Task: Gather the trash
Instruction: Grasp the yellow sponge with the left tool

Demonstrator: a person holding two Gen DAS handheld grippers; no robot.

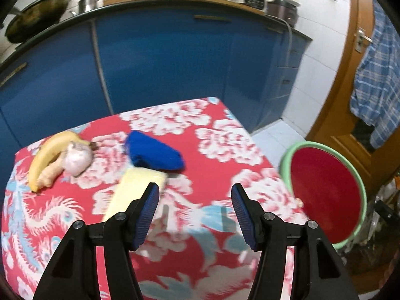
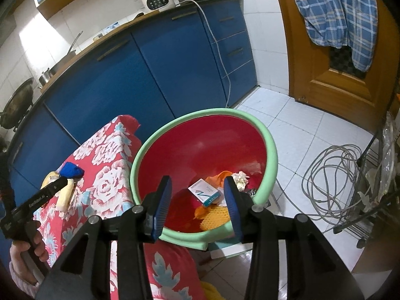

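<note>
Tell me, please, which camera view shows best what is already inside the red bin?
The right wrist view: it looks down into the red bin, showing a small white box, orange scraps and crumpled paper. The left wrist view catches only the bin's rim and bare inner wall at its right edge.

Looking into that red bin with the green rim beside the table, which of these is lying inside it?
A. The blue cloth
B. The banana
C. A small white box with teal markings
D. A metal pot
C. In the right wrist view a small white box lies inside the red bin among orange scraps, while the banana and blue cloth lie on the table.
</note>
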